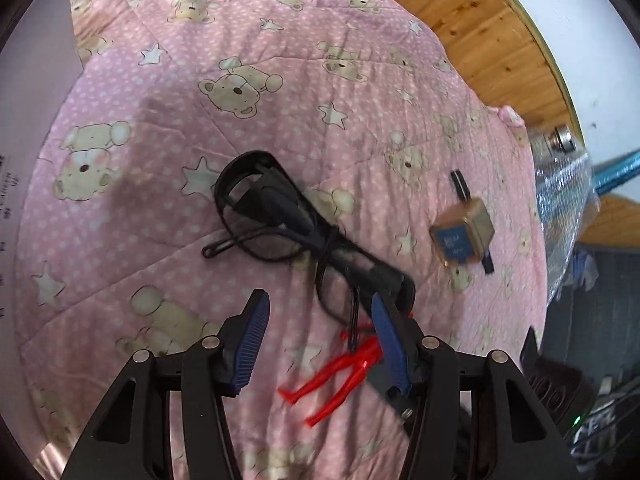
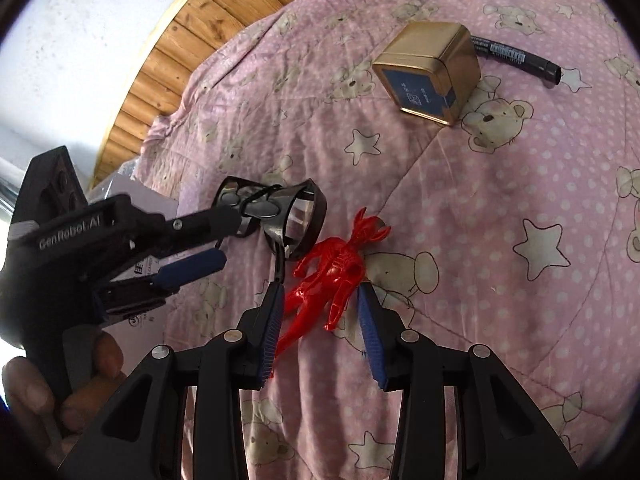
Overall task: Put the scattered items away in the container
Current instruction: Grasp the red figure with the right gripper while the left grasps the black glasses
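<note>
Glossy red plastic figure (image 2: 332, 268) lay on quilted pink bedspread (image 2: 460, 220) between spread right gripper (image 2: 322, 334); left gripper (image 1: 320, 344) likewise gaped; gold tin (image 2: 430, 70) stood far, lidded.

Glasses (image 2: 276, 216) just left of figure (image 2: 334, 268) on quilt (image 2: 480, 280); tin (image 2: 430, 70) beyond, pen (image 2: 516, 56) behind it.

Both grippers are matte black plastic with ribbed blue pads (image 2: 370, 332) on the fingers and round silver screws (image 2: 233, 335) at the joints. The left gripper (image 2: 208, 240) has "GenRobot.AI" printed white on its side.
</note>
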`<action>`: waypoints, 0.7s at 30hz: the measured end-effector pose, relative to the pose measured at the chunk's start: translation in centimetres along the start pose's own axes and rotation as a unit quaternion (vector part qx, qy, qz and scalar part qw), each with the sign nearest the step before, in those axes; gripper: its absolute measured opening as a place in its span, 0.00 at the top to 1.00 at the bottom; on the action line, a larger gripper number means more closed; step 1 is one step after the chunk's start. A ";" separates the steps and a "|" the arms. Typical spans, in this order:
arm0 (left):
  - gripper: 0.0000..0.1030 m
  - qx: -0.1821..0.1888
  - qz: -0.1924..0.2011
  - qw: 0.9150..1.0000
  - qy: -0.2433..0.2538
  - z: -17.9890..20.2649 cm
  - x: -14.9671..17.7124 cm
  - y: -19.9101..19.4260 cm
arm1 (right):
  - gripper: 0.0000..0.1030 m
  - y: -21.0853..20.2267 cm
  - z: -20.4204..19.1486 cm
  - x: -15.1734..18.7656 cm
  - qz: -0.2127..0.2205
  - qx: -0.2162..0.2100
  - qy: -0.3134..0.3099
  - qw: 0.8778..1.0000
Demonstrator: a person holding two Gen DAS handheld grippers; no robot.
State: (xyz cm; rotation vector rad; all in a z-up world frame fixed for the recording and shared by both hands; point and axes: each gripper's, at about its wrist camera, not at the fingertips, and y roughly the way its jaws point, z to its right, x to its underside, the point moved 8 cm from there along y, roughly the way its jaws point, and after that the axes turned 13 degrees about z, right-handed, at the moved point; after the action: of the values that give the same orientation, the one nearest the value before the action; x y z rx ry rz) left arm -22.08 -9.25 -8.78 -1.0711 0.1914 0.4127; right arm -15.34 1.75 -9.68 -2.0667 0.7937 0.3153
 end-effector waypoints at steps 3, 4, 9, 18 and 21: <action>0.47 -0.002 -0.002 1.000 -0.025 -0.2 -1.0 1.3 | 0.53 0.6 -0.6 -0.2 0.005 -0.001 -0.014 1.000; 0.46 -0.007 -0.003 1.000 -0.028 -0.3 -1.3 1.7 | 0.52 0.8 -0.9 -0.3 0.007 -0.001 -0.020 1.000; 0.43 -0.051 0.014 0.999 0.014 0.2 -2.8 3.0 | 0.52 1.9 -2.4 -0.1 0.014 0.022 -0.100 0.995; 0.71 -0.093 0.039 0.990 0.099 0.8 -4.0 2.9 | 0.83 1.2 -2.6 -0.2 0.024 0.041 -0.162 0.986; 0.70 -0.091 0.038 0.990 0.098 0.8 -3.9 3.0 | 0.76 1.9 -2.4 0.2 0.015 0.038 -0.163 0.986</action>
State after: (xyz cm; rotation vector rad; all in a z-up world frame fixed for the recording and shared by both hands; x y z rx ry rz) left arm -26.92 -8.21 -9.46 -1.2884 0.3750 0.3984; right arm -16.58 -1.07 -9.54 -1.8681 0.6273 0.6128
